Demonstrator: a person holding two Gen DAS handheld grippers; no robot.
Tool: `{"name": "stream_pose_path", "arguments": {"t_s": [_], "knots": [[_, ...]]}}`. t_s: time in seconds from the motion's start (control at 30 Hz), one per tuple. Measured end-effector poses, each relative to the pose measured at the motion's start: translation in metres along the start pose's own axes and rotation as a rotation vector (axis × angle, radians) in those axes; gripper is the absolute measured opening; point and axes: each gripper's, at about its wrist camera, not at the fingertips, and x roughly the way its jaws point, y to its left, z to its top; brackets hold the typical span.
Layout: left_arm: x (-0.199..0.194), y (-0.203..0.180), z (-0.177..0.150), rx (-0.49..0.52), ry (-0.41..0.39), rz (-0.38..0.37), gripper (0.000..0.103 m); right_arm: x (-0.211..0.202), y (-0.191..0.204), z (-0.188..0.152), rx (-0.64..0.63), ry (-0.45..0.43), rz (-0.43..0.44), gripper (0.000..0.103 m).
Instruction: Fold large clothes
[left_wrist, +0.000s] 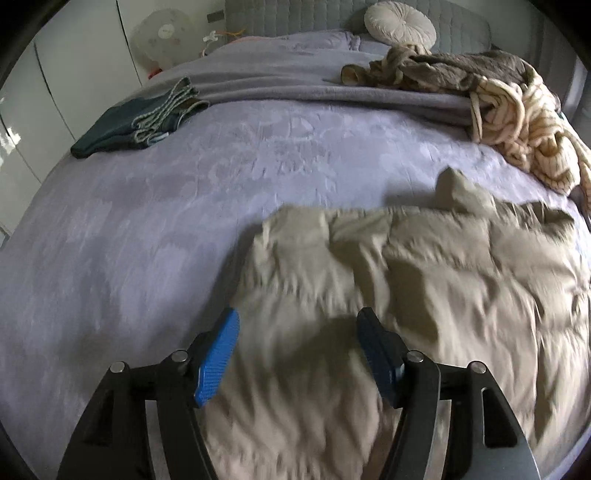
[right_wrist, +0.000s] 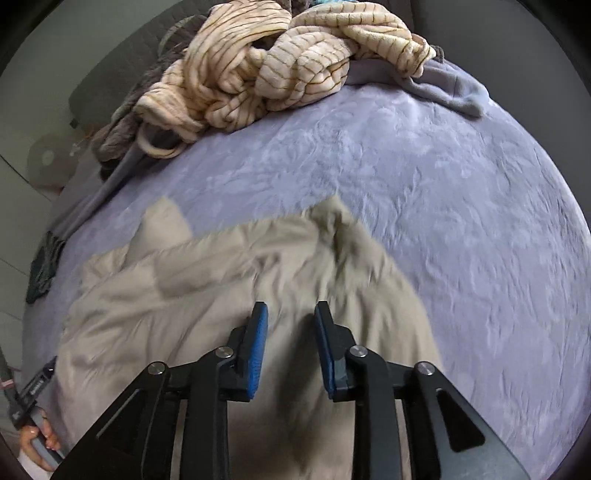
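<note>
Bed (left_wrist: 147, 229) under lavender embossed cover. Beige garment (left_wrist: 406, 288) lies rumpled at bed's near edge, below both grippers. Cream striped blanket (right_wrist: 280, 70) heaped at far right side (grey throw beneath). Dark folded clothes (left_wrist: 136, 125) at far left. Left gripper (left_wrist: 297, 325) spread wide, nothing between pads. Right gripper (right_wrist: 291, 314) partly spread, holding nothing.

Soft dim daylight, motion blur on beige garment (left_wrist: 424, 280), fisheye bending, dark vignette corners
</note>
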Motion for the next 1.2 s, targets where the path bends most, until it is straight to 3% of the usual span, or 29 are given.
{"name": "stream_pose_path", "arguments": {"t_s": [0.7,0.73,0.77,0.8,0.93,1.07,1.1,1.2], "knots": [[-0.067,-0.005,-0.126,0.053,0.247,-0.096,0.068,-0.058,-0.003,-0.156,0.129,0.230,0.094,0.056],[-0.070,-0.007,-0.131,0.063,0.251,-0.089,0.073,-0.058,-0.004,-0.162,0.142,0.241,0.095,0.057],[-0.072,-0.008,-0.134,0.066,0.254,-0.085,0.097,-0.059,-0.005,-0.166,0.151,0.248,0.097,0.057],[-0.077,-0.009,-0.137,0.058,0.239,-0.085,0.103,-0.059,-0.005,-0.171,0.163,0.255,0.099,0.057],[-0.088,-0.011,-0.143,0.032,0.227,-0.131,0.103,-0.060,-0.006,-0.183,0.201,0.280,0.126,0.067],[-0.081,-0.004,-0.144,-0.057,0.274,-0.202,0.103,-0.058,-0.009,-0.183,0.241,0.268,0.152,0.072],[-0.079,-0.001,-0.143,-0.071,0.278,-0.200,0.103,-0.055,-0.012,-0.182,0.265,0.268,0.164,0.072],[-0.073,0.004,-0.144,-0.072,0.270,-0.156,0.103,-0.051,-0.021,-0.179,0.318,0.266,0.209,0.089]]}}
